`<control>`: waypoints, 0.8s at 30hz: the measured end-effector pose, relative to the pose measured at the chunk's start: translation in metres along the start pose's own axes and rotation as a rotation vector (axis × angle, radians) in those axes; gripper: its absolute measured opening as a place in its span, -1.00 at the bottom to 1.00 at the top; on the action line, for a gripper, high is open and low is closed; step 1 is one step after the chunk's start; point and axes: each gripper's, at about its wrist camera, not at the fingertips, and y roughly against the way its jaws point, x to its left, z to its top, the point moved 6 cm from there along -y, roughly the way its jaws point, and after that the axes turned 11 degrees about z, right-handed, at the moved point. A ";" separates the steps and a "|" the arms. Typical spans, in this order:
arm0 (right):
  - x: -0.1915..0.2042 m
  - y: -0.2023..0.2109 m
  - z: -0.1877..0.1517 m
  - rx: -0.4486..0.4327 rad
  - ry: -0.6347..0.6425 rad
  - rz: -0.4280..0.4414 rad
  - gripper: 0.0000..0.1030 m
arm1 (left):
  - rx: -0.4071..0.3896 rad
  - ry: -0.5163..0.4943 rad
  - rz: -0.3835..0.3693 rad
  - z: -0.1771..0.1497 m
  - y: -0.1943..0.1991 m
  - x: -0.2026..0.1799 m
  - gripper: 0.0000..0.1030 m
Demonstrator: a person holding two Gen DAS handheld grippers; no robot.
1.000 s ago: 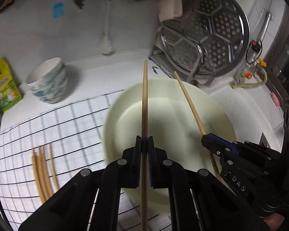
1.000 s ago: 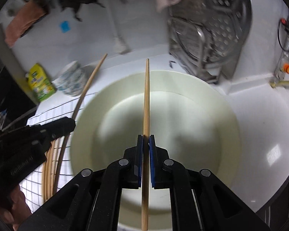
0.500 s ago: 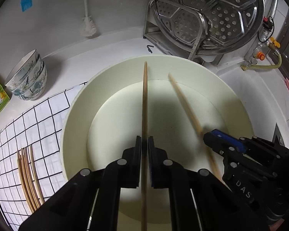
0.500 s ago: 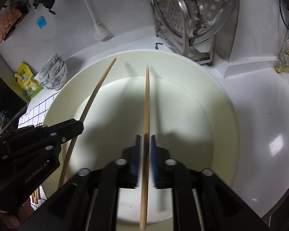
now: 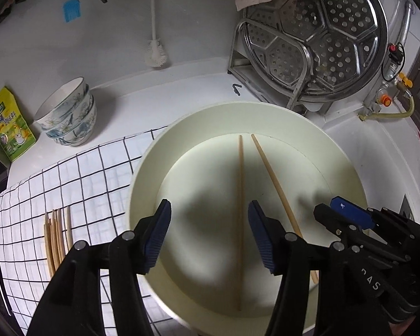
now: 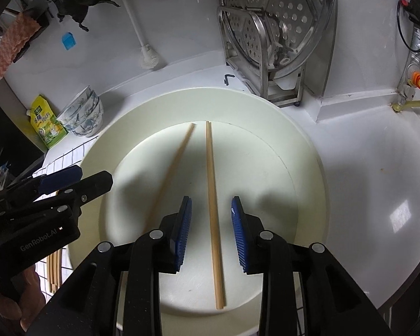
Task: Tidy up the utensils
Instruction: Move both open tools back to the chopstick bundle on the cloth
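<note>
A wide cream basin (image 5: 347, 168) (image 6: 308, 151) sits below both grippers. Two wooden chopsticks lie loose on its bottom. My left gripper (image 5: 210, 235) hangs over the basin with its jaws opening; one chopstick (image 5: 240, 196) lies below the gap, near the right pad, untouched. The other chopstick (image 5: 274, 176) slants toward my right gripper (image 5: 350, 218). In the right wrist view my right gripper (image 6: 210, 224) is also opening, and a chopstick (image 6: 212, 196) lies free between its blue pads. The second chopstick (image 6: 173, 168) looks blurred, beside the left gripper (image 6: 56, 190). Several more chopsticks (image 5: 56, 235) rest on a checked cloth (image 5: 84, 184).
A stack of patterned bowls (image 5: 67, 114) and a yellow-green packet (image 5: 9, 128) stand at the back left. A perforated steel steamer plate (image 5: 316, 33) leans in a rack behind the basin. A white brush (image 5: 154, 53) hangs on the wall. A valve and hose (image 5: 386, 109) sit at the right.
Both grippers were shut on upright chopsticks and have opened. The two chopsticks have dropped and now lie on the basin's bottom. Both views came in over the basin.
</note>
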 end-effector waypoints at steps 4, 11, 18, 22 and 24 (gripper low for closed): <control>0.014 0.007 -0.003 -0.006 0.012 0.007 -0.42 | -0.016 0.009 0.008 -0.004 0.013 0.013 0.11; 0.053 0.017 -0.008 -0.020 0.051 0.019 -0.27 | -0.050 0.038 0.031 -0.014 0.039 0.049 0.32; 0.106 0.015 -0.018 -0.022 0.097 0.049 -0.15 | -0.065 0.075 0.096 -0.034 0.059 0.105 0.59; 0.138 0.010 -0.028 -0.011 0.129 0.079 -0.10 | -0.062 0.117 0.142 -0.052 0.066 0.149 0.64; 0.154 0.006 -0.033 -0.004 0.148 0.096 -0.07 | -0.056 0.137 0.169 -0.062 0.067 0.169 0.66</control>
